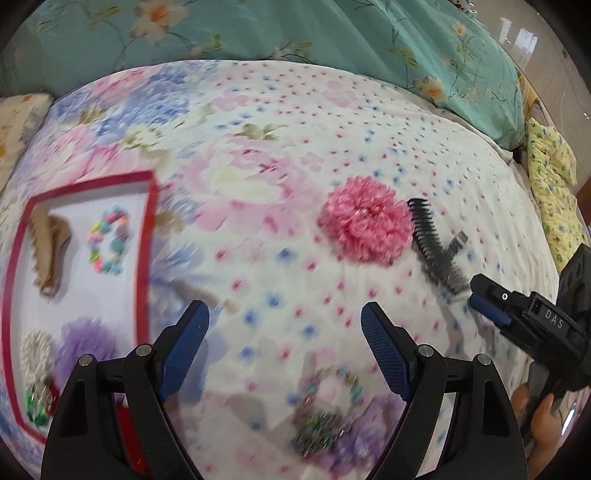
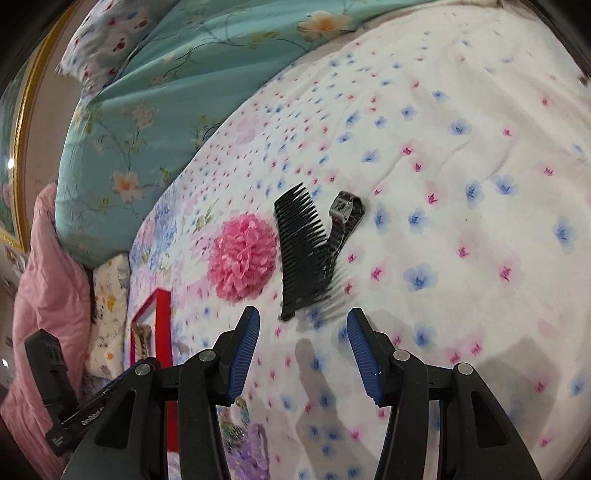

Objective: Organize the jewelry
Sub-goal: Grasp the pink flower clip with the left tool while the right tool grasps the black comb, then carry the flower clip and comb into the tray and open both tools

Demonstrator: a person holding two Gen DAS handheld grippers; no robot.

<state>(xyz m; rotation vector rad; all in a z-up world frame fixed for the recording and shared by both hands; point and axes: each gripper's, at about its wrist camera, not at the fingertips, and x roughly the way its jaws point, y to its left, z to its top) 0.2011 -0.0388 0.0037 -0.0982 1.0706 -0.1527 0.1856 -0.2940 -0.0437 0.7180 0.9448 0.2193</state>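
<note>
A red-rimmed white tray (image 1: 146, 236) lies at the left on the bed; its edge shows in the right wrist view (image 2: 162, 317). It holds a beige claw clip (image 1: 50, 240), a colourful bead bracelet (image 1: 109, 240), a purple scrunchie (image 1: 88, 347) and a pearl bracelet (image 1: 35, 358). A pink scrunchie (image 1: 365, 218) (image 2: 243, 256) and a black comb clip (image 1: 432, 243) (image 2: 306, 254) lie on the bedspread. A beaded bracelet (image 1: 325, 410) lies on a second purple scrunchie (image 1: 369, 424). My left gripper (image 1: 284, 343) is open and empty above it. My right gripper (image 2: 303, 343) (image 1: 484, 306) is open just short of the comb clip.
The bedspread (image 2: 461, 147) is white with small pink and blue flowers. A teal floral duvet (image 1: 295, 33) is bunched at the back. A pink blanket (image 2: 48, 295) and a small floral pillow (image 2: 107, 317) lie at the left edge; a yellow patterned cloth (image 1: 554, 173) lies at the right.
</note>
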